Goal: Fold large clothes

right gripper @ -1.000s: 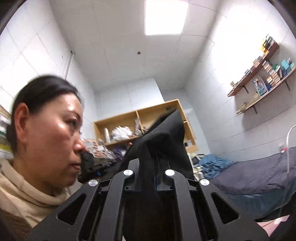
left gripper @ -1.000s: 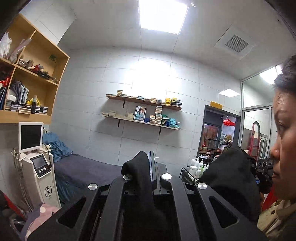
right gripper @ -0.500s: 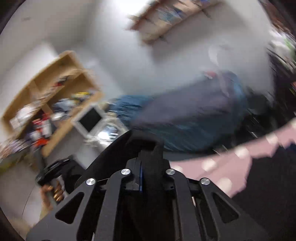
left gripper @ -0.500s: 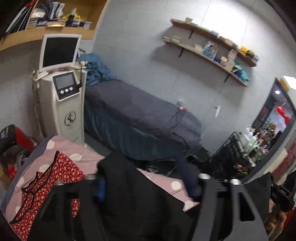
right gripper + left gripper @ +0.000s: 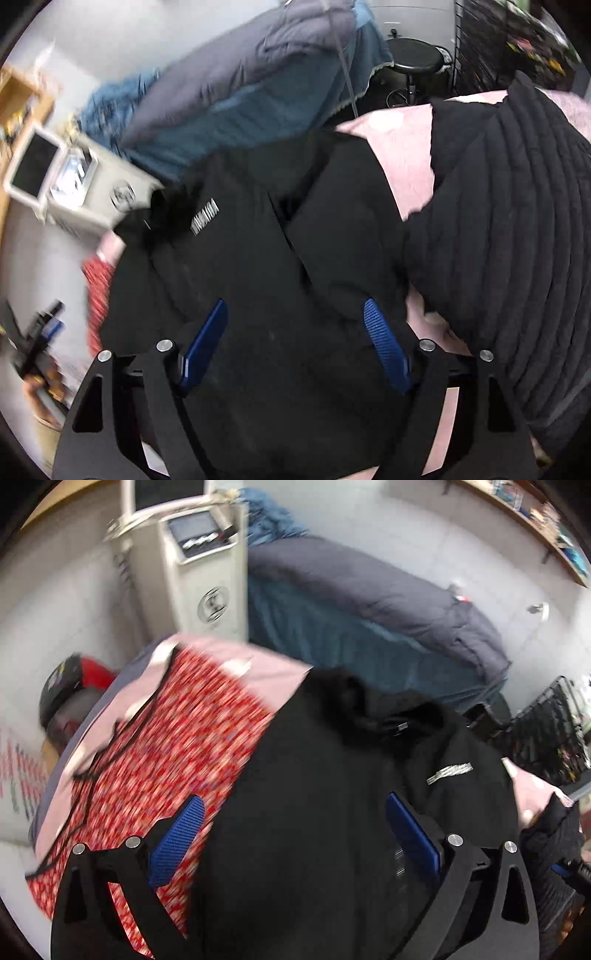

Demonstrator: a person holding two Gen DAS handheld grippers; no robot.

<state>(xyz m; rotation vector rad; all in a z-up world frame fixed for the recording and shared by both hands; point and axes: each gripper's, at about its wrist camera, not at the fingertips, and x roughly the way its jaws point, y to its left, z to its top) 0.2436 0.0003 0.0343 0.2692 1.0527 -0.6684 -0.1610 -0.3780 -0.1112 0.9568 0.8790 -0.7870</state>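
Note:
A large black jacket (image 5: 332, 794) with a white chest logo lies spread on a pink polka-dot cover (image 5: 258, 664); it also shows in the right wrist view (image 5: 258, 240). My left gripper (image 5: 295, 823) is open just above the jacket, its blue pads (image 5: 177, 834) wide apart. My right gripper (image 5: 295, 332) is open too, over the jacket's lower part, blue pads (image 5: 384, 343) apart. Neither holds cloth.
A red patterned garment (image 5: 159, 757) lies left of the jacket. A black quilted garment (image 5: 509, 240) lies on the right. A white machine (image 5: 199, 565) and a dark-covered bed (image 5: 369, 598) stand behind. A black stool (image 5: 417, 62) is at the back.
Both grippers swung down from head height, where they were shut on black cloth, to the bed. Both have opened and let the jacket go; it now lies spread.

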